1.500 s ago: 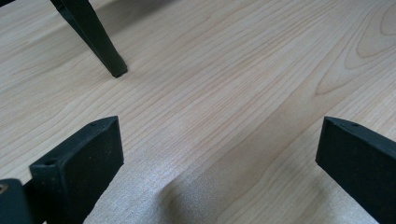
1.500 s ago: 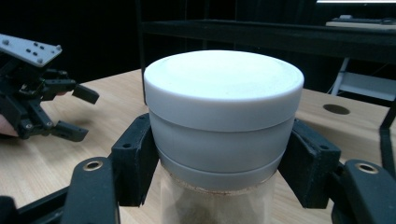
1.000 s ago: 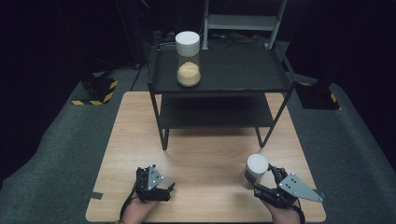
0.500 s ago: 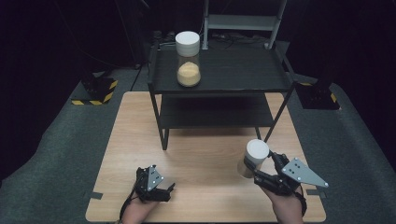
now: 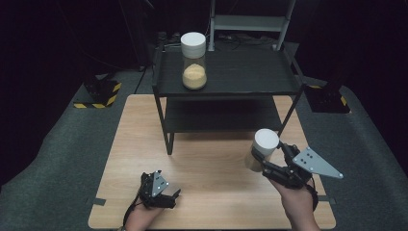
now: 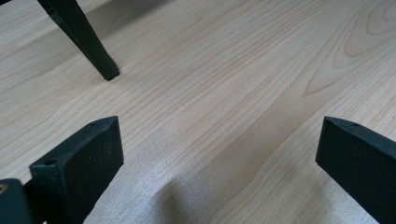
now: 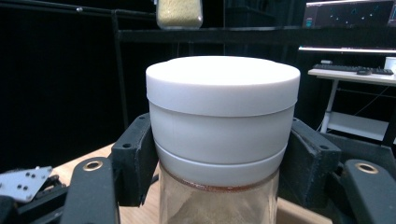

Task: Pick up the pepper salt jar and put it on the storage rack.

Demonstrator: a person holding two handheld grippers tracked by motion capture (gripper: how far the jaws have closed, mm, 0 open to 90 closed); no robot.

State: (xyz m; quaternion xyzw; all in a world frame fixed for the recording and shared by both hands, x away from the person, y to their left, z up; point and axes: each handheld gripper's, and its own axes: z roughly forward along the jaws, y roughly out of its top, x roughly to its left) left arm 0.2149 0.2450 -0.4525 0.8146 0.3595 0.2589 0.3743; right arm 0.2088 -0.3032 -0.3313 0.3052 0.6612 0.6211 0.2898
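High view: wooden counter with a black two-tier shelf standing at its far half. A jar with a white lid and yellow powder stands upright on the shelf's top tier, left side. Right tongs at the counter's near right, held by the right hand, clamp a second jar just under its white lid; this jar is slightly tilted and looks lifted off the counter, in front of the shelf's right front leg. Grey plate on top of the right tongs. Left tongs at the near left, low over the counter, in the left hand, well apart from both jars.

Left gripper view: left tongs spread wide, nothing between the jaws, bare wood counter below. One black shelf leg stands on the counter at upper left.

Right gripper view: right tongs closed on the second jar, jaws pressing both sides at the lid's lower band. Brownish powder visible through the glass below the lid. Shelf behind, with the bottom of the first jar on its top tier. A desk with a keyboard far right in the background. Part of the left tongs at the bottom left corner.
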